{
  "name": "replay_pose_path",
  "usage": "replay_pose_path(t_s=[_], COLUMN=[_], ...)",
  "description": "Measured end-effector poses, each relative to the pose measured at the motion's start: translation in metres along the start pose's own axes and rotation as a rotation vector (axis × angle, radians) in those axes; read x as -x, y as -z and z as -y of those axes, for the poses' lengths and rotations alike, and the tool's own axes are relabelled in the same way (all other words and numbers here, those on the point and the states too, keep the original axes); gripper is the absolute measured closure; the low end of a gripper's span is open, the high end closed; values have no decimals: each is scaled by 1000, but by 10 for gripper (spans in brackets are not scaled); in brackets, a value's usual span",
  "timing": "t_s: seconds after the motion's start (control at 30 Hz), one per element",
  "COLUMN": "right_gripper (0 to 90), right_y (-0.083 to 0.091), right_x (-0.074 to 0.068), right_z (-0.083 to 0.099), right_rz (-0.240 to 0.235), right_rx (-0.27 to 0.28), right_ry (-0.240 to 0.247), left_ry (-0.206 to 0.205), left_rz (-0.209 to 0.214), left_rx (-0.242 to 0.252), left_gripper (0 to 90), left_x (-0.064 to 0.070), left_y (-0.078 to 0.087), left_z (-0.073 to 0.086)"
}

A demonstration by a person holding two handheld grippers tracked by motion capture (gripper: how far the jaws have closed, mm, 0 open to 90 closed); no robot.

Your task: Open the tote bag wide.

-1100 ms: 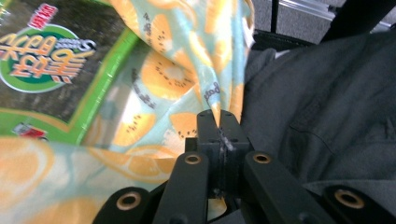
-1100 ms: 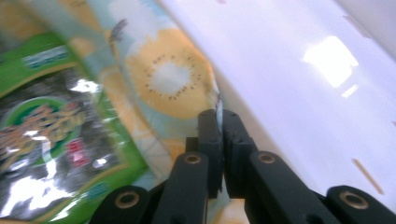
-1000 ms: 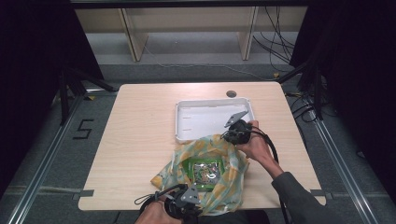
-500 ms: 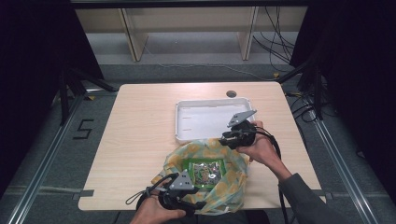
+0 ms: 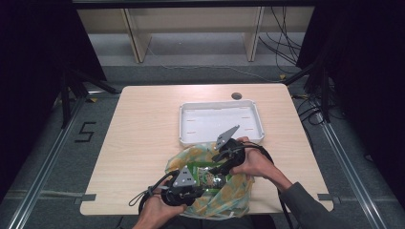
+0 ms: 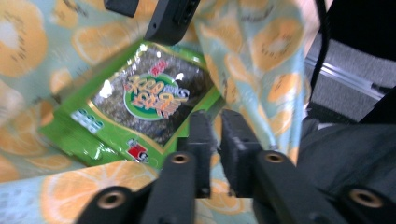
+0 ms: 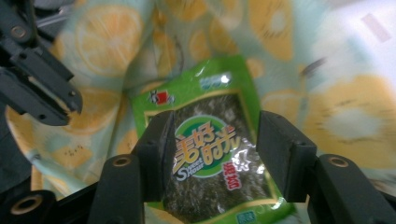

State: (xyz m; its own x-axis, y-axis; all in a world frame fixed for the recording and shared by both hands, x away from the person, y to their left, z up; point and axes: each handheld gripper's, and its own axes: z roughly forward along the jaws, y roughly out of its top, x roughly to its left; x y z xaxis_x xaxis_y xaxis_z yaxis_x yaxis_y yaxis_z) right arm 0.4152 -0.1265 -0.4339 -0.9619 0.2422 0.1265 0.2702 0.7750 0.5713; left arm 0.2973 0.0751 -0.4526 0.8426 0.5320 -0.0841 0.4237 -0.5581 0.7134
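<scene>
A cloth bag (image 5: 229, 195) printed with orange slices lies at the table's near edge, its mouth held apart. Inside it rests a green seaweed snack packet (image 5: 204, 175) (image 6: 149, 100) (image 7: 210, 88), face up. My right gripper (image 5: 218, 172) (image 7: 212, 142) reaches into the mouth, open, one jaw on each side of the packet and just above it. My left gripper (image 5: 199, 192) (image 6: 218, 140) is shut on the bag's near rim (image 6: 261, 88), pinching the cloth. The right gripper (image 6: 145, 14) shows at the top of the left gripper view.
An empty white tray (image 5: 184, 129) stands just beyond the bag, mid-table. A dark round hole (image 5: 236, 96) sits in the tabletop behind the tray. Cables trail from both grippers, and the person's sleeve (image 5: 305, 205) comes in at the lower right.
My right gripper has come down from the tray's near edge into the bag's mouth, over the packet. The left gripper kept its hold on the rim and shifted slightly.
</scene>
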Motion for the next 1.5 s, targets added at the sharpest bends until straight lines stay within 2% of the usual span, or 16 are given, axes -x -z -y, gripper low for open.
replay_pose_path(t_s=[0.13,0.27,0.37,0.6,0.63,0.67,0.7,0.83,0.97,1.03,1.07,1.27,1.33,1.4,1.43,1.5], right_gripper=[485,487,476,450,450,448,445,438,439,437,432,430,433,447,464,494], right_y=[-15,-27,-33,-37,-38,-38,-39,-43,-45,-46,-46,-48,-49,-48,-47,-44], right_x=[7,13,18,31,32,31,32,30,29,29,29,28,28,28,28,29], right_z=[1,3,4,6,6,6,7,6,6,6,5,5,5,6,6,5], right_rz=[-12,-9,4,35,28,26,30,11,-11,-23,-14,-38,-57,-68,-85,-113], right_rx=[-62,-100,-114,-116,-112,-115,-122,-132,-142,-146,-151,-165,-161,-156,-154,-142], right_ry=[2,-21,-37,-79,-73,-95,-74,-86,-103,-107,-109,-142,-158,-177,-187,-227], left_ry=[-56,-30,-40,-14,-36,-12,-24,-18,-62,-48,-7,-47,-47,-3,-30,-20], left_rz=[-14,-15,-13,-8,-2,-1,-1,1,6,7,3,9,7,-1,4,5], left_rx=[-57,-74,-88,-104,-109,-102,-109,-135,-175,-166,-142,-173,-175,-159,-193,-177], left_gripper=[887,890,888,885,885,886,886,886,888,892,892,894,895,895,895,895], left_x=[-1,-1,-3,-6,-7,-6,-7,-7,-9,-8,-5,-8,-8,-5,-7,-7], left_y=[-12,-21,-26,-33,-33,-35,-36,-38,-40,-42,-44,-43,-44,-47,-47,-50], left_z=[2,4,4,5,4,5,6,7,8,9,10,9,9,11,12,14])
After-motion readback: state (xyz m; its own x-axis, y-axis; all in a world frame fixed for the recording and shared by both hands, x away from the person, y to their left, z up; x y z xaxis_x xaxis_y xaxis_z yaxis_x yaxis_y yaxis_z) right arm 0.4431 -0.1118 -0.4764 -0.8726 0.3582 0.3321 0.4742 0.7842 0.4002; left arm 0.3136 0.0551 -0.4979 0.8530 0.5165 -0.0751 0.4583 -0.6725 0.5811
